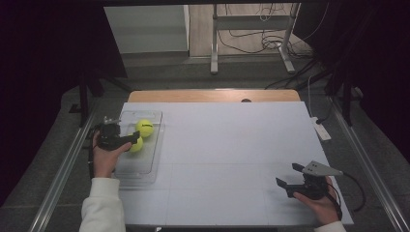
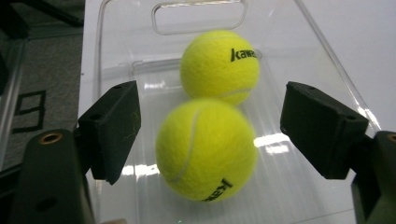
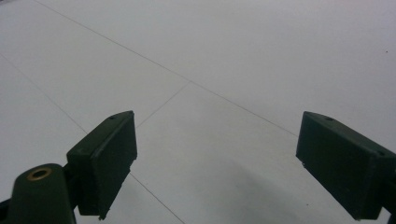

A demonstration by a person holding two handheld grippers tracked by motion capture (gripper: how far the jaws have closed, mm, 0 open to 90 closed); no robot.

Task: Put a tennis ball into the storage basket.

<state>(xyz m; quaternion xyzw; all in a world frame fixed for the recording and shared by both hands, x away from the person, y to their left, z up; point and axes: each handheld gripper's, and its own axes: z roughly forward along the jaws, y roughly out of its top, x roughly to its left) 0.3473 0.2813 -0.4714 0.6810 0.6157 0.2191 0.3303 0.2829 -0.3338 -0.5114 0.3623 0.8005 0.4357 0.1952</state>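
At the left of the white surface (image 1: 232,145) stands a clear plastic bin (image 1: 145,166) with two yellow tennis balls in its far half. Our left tool (image 2: 205,135) hangs over the near ball (image 2: 205,149), its jaws spread to either side with gaps showing, so the pads do not press it. The far ball (image 2: 219,65) lies touching the near one, towards the bin's handle cut-out. Our right tool (image 1: 289,178) rests at the near right of the surface, well apart from the bin, jaws spread over bare surface.
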